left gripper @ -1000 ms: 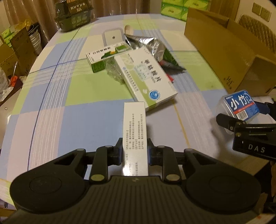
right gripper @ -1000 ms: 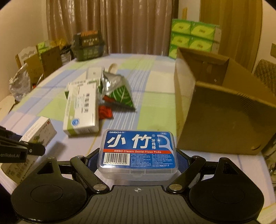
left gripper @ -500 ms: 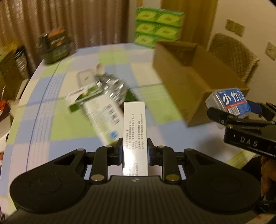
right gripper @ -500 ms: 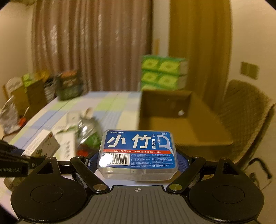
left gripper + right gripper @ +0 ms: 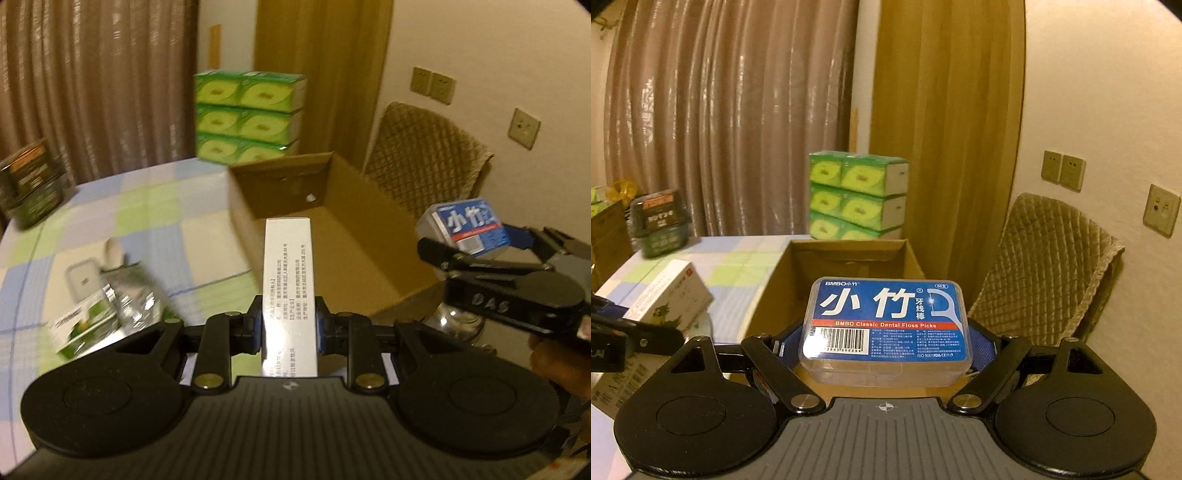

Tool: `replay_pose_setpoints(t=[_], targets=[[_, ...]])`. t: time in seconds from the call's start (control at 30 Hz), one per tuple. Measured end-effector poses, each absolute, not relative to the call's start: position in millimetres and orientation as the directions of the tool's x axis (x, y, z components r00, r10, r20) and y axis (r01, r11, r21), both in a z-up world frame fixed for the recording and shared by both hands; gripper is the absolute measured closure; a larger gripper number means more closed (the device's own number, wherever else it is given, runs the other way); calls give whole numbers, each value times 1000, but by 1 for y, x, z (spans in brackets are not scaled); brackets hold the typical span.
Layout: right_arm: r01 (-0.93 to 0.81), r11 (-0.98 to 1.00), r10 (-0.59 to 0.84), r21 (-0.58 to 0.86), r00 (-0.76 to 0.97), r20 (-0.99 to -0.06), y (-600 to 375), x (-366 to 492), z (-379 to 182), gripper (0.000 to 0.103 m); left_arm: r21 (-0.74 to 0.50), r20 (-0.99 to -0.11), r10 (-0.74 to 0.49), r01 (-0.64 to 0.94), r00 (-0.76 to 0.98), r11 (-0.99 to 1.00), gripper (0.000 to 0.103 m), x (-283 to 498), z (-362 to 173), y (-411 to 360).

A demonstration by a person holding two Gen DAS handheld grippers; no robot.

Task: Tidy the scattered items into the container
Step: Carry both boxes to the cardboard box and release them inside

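My left gripper (image 5: pixel 290 326) is shut on a long white medicine box (image 5: pixel 290 280) and holds it in the air just in front of the open cardboard box (image 5: pixel 354 240). My right gripper (image 5: pixel 886 343) is shut on a clear floss-pick case with a blue label (image 5: pixel 886 325), raised at the near right of the cardboard box (image 5: pixel 846 258). In the left wrist view the floss case (image 5: pixel 469 229) hangs at the right. In the right wrist view the white medicine box (image 5: pixel 668 295) shows at the left. The cardboard box looks empty inside.
A green-white medicine box (image 5: pixel 85 325), a silver foil bag (image 5: pixel 129 299) and a small white case (image 5: pixel 83 277) lie on the checked tablecloth (image 5: pixel 147 206). Stacked green tissue packs (image 5: pixel 251 114) stand behind the box. A padded chair (image 5: pixel 424 155) stands at the right. A dark basket (image 5: pixel 29 184) sits far left.
Both grippers have risen and swung right toward the cardboard box with their items. The box's inside has come into view and the scattered items have slid to the lower left.
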State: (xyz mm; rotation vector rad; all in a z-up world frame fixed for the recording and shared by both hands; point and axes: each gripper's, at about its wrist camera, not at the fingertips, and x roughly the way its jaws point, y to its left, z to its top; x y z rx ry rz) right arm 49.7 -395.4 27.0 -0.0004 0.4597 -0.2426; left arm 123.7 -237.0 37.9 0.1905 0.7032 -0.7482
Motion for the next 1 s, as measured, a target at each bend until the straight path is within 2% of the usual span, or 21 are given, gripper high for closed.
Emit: replay_pose_setpoints(t=[0.37,1.0], targets=[[241,970,-227,-34,839,-494,-431,85,8,20,-138,-661,-605,722,443,678,82,149,23,-304],[248,968,-229,-40,804,-548,-448,111,-18,20,-154,-696,-588,714,412,683,82,179,-11,-334]])
